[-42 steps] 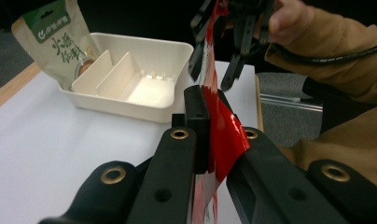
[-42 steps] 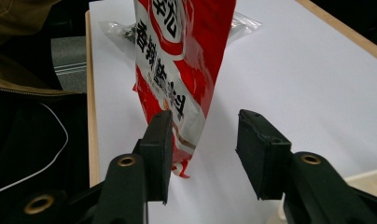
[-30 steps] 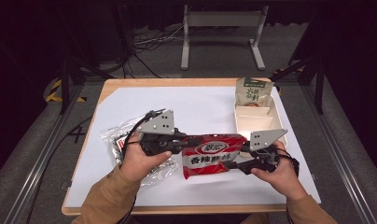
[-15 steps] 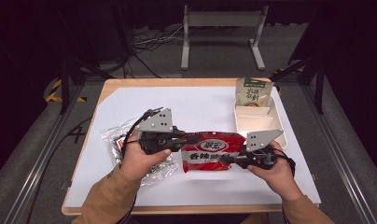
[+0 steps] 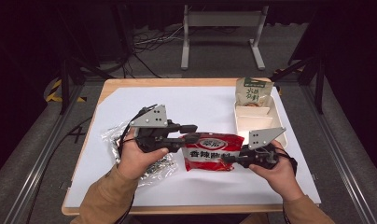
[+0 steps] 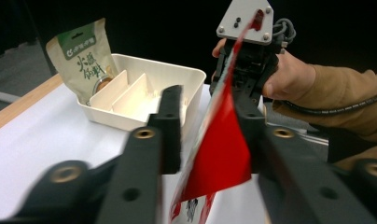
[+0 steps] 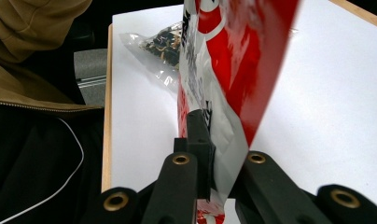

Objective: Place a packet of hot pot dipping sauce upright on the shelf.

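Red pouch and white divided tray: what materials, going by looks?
Red pouch: thin glossy plastic film, likely laminated; it creases, shines and shows a silvery-white inside in the right gripper view. White divided tray: matte moulded plastic or pulp fibre; thin, even, rounded walls, cannot tell which.

"香辣" on red packet [image 5: 213, 151]; "火锅" on green pouch [image 6: 85, 57]

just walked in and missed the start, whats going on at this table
A person is passing a red snack packet from one handheld gripper to the other above the white-covered table. The right gripper is clamped on the packet's edge. The left gripper has just been opening: the packet's other end lies between its jaws, which stand apart. A white divided tray sits at the right with a green pouch standing in its far section. A clear bag of dark snacks lies by the left hand.
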A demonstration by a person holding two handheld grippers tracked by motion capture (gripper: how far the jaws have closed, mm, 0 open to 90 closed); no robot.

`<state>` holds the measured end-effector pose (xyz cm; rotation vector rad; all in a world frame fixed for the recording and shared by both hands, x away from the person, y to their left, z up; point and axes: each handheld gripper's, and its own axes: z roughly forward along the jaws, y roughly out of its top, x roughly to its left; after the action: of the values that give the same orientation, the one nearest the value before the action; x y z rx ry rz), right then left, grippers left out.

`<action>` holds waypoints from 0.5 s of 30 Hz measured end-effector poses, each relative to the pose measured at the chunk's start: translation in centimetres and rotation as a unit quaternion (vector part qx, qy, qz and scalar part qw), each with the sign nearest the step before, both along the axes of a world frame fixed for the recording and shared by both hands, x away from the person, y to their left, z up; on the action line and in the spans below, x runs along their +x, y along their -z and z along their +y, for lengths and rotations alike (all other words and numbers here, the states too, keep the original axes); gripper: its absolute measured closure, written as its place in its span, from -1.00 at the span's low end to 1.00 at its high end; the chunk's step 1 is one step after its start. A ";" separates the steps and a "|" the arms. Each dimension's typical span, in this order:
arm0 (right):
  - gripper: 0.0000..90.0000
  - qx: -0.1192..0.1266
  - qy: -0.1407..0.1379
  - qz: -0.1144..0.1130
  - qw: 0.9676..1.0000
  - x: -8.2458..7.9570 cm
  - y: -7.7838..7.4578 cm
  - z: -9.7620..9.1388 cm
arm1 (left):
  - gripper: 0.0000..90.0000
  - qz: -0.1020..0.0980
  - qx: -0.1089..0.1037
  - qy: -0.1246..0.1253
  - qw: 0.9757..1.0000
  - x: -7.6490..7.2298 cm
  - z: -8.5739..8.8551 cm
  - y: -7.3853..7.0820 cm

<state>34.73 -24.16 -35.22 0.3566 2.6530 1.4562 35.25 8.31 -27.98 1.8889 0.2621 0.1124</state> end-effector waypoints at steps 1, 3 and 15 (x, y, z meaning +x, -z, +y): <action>0.93 0.000 0.000 0.000 1.000 0.0 0.0 0.0 | 0.34 0.000 0.000 0.000 1.000 0.0 0.0 0.0; 0.94 0.001 0.004 0.003 1.000 0.0 -0.2 -0.2 | 0.29 -0.003 0.005 -0.008 1.000 0.1 0.1 0.2; 0.94 0.009 0.029 -0.012 0.999 0.2 -2.7 -2.2 | -0.08 -0.004 0.003 -0.033 0.999 0.1 2.5 0.3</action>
<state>34.91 -26.32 -32.50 0.4112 2.5895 1.4578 35.31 10.82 -28.33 1.8868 0.3182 0.1660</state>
